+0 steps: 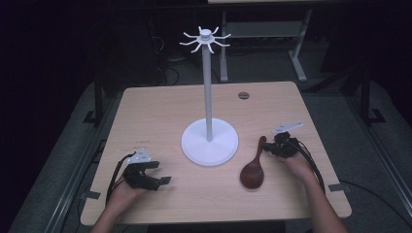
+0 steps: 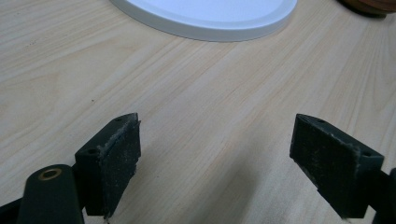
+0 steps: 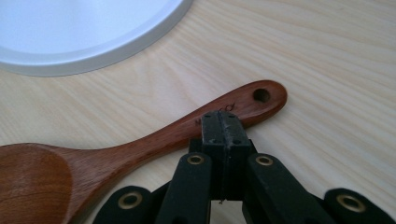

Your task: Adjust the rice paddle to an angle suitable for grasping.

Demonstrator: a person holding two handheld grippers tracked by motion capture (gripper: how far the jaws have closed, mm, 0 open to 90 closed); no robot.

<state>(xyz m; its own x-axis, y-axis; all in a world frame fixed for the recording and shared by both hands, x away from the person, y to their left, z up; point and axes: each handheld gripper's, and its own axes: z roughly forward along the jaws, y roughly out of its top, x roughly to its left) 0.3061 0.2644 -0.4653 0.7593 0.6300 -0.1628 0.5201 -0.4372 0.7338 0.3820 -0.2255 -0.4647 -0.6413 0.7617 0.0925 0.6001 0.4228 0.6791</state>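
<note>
A: How far along can the work be judged to be?

B: Very little is done. The wooden spoon (image 1: 253, 170) is seen lying flat on the table (image 1: 160, 109), just right of the round base of the white rack (image 1: 209, 141), with its bowl toward the person and its handle pointing away.

A: And the right gripper (image 1: 275, 146)?

B: It is set beside the upper handle. In the right gripper view its 2 jaws are pressed together with no gap, and their tips sit at the near edge of the handle (image 3: 224, 112), close to the hanging hole (image 3: 261, 95). No wood is seen clamped between them, so the spoon is judged not yet grasped; whether the tips touch the handle cannot be told.

A: What of the left gripper (image 1: 154, 175)?

B: It is held low over bare table at the near left, well apart from the spoon. In the left gripper view its jaws are spread wide, with nothing between them, and the edge of the rack's base (image 2: 219, 28) is seen ahead.

A: What is left, then?

B: Nearly everything, as it would seem. The hooks (image 1: 206, 41) at the top of the pole are all bare. It is judged that the handle has yet to be gripped, the spoon lifted, and its hole threaded onto 1 of the hooks.
</note>
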